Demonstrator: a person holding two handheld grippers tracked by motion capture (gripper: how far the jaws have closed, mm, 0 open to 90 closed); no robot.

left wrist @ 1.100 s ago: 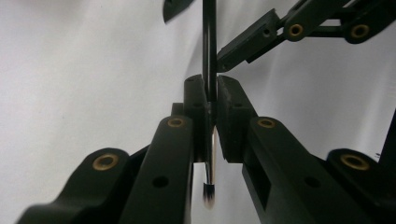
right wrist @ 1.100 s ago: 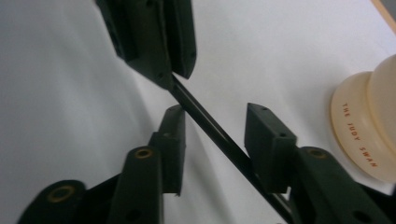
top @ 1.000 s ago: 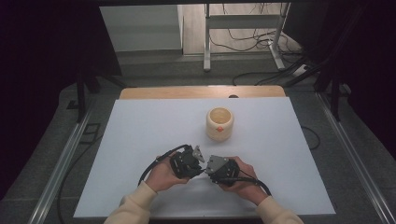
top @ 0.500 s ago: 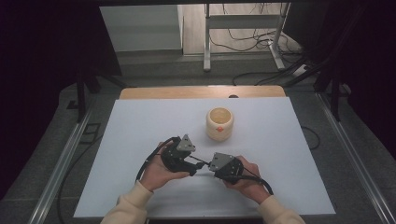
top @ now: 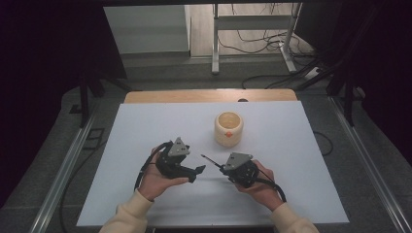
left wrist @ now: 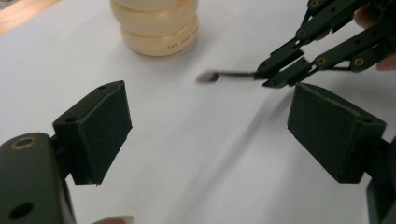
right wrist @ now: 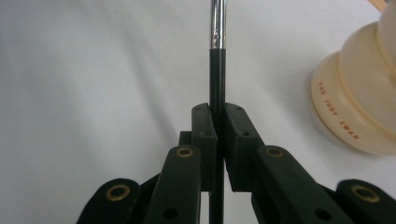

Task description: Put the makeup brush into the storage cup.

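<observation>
The right tongs pinched a thin black-handled brush above the desk, while the left tongs, jaws just opening, stood spread and empty.

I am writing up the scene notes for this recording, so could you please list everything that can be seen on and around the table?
Brush: one, thin black handle with a silver ferrule and small bristle tip, clamped in the right gripper above the table.
Holder: one, cream, ribbed and round, standing upright on the table beyond the grippers.
Table: one, white top with a wooden far edge.
Cables on the floor: several, dark, behind the table.
Metal stand: one, pale legs, on the floor behind.
Left gripper: black, jaws just opened wide, nothing between them.
Right gripper: black, shut on the brush.
Hands: two, cream sleeves, near edge.
</observation>
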